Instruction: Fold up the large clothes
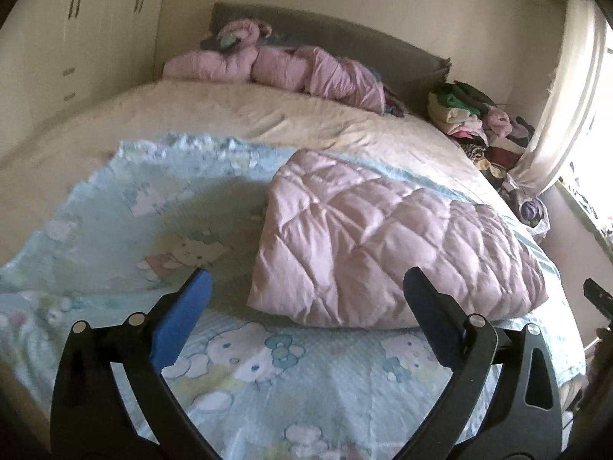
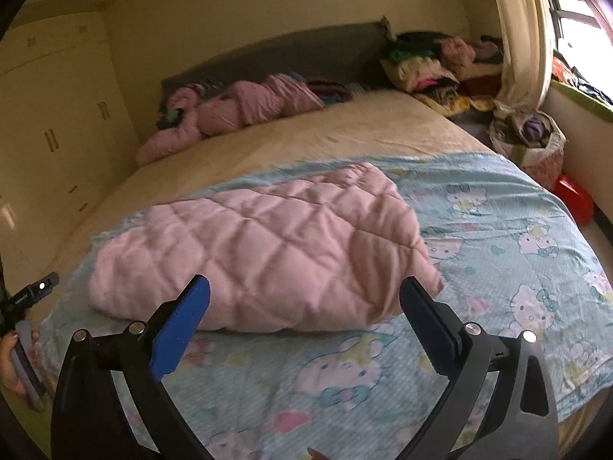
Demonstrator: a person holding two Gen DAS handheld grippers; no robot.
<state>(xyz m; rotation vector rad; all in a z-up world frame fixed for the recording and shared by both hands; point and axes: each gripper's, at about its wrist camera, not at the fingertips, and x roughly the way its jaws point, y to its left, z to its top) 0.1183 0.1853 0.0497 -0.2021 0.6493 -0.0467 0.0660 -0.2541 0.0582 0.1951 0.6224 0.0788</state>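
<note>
Both cams ride low over the foot end of the bed (image 1: 268,115), looking forward past their own tool fingers toward the headboard (image 1: 329,38). The left tool (image 1: 306,287) has the folded pink quilt (image 1: 383,237) just ahead and slightly right. The right tool (image 2: 306,291) has that quilt (image 2: 268,245) dead ahead, pretty close. Both views share the quilt, the blue cartoon sheet (image 2: 498,230), the headboard and the clothes pile (image 1: 471,115) by the window.

No readable text, labels, brands or nos. in either view. Blue sheet (image 2: 498,230) on near part of bed carries cartoon cat prints only, w/o any legible lettering.
</note>
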